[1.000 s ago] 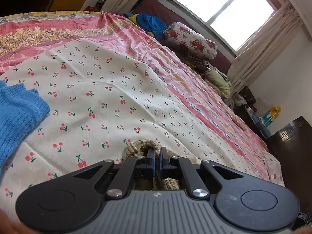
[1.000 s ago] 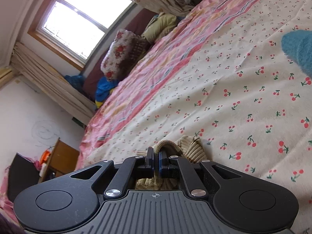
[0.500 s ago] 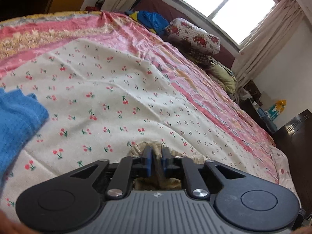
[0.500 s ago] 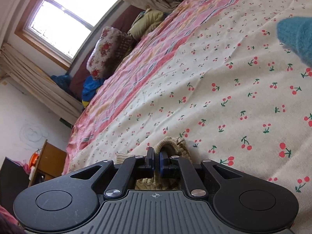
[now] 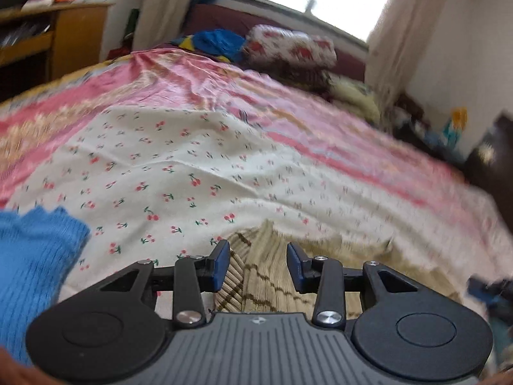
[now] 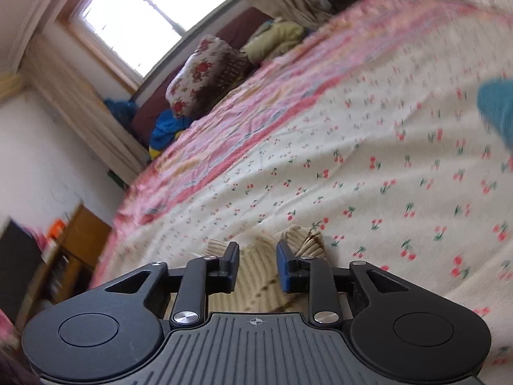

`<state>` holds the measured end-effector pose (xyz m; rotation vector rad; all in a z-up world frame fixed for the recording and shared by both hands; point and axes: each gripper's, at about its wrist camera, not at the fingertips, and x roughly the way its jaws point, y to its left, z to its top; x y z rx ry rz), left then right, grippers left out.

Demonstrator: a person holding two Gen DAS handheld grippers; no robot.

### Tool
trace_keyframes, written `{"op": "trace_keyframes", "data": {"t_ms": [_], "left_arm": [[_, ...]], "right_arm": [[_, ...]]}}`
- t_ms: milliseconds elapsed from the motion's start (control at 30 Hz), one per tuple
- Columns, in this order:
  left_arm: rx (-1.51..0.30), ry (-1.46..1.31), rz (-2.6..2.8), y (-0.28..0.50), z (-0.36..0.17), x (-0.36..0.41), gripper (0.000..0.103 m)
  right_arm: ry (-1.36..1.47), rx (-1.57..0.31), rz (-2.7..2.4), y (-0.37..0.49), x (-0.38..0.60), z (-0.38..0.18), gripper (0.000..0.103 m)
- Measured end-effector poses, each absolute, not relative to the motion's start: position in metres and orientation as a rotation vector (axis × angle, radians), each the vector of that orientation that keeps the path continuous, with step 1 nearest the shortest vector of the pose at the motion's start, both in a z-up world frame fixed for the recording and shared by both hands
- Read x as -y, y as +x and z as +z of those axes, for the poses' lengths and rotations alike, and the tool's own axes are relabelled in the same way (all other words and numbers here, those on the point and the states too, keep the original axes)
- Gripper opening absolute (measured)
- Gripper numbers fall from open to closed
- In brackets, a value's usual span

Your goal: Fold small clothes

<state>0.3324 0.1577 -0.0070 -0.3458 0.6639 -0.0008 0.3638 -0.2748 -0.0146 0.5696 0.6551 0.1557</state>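
A beige ribbed knit garment [image 5: 272,276] with thin brown zigzag lines lies on the bed, right under both tools. In the left wrist view it spreads from between the fingers out toward the right, its far edge blurred. In the right wrist view the same knit [image 6: 256,269] shows a rolled cuff or hem bunched just past the right finger.

The left gripper [image 5: 258,264] hangs over the knit with its jaws spread wide apart; the blue pads [image 5: 221,266] hold nothing, and cloth shows in the gap between them. The right gripper [image 6: 258,264] is likewise parted, jaws apart with the knit visible between the fingers and nothing clamped. Whether either set of fingertips touches the cloth is hard to say, given the blur.

The garment rests on a white sheet with a cherry print [image 5: 179,173], which covers the near part of the bed. Beyond it runs a pink patterned bedspread [image 5: 198,86]. A blue knit piece [image 5: 35,272] lies on the cherry sheet, well apart from the beige one at the left edge of the left view; in the right view a teal-blue shape [image 6: 497,109] at the right edge is probably the same piece.

At the head of the bed sits a floral pillow [image 5: 291,46], with a heap of blue cloth [image 5: 218,41] beside it. Behind them is a bright window [image 6: 150,16] with pale curtains [image 5: 397,29]. A wooden cabinet [image 5: 54,41] stands next to the bed.
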Motion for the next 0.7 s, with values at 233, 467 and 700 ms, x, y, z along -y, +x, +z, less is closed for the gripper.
{"op": "trace_keyframes", "data": {"t_ms": [233, 467, 700], "left_arm": [[-0.764, -0.218, 0.056, 0.355, -0.030, -0.141, 0.039], [-0.708, -0.222, 0.042, 0.350, -0.025, -0.142, 0.012], [-0.627, -0.304, 0.060, 0.339, -0.009, -0.159, 0.011]], "right_arm": [[0.372, -0.696, 0.128, 0.366, 0.260, -0.025, 0.027], [0.300, -0.736, 0.119, 0.375, 0.252, -0.034, 0.015], [0.322, -0.667, 0.121, 0.365, 0.259, -0.016, 0.007]]}}
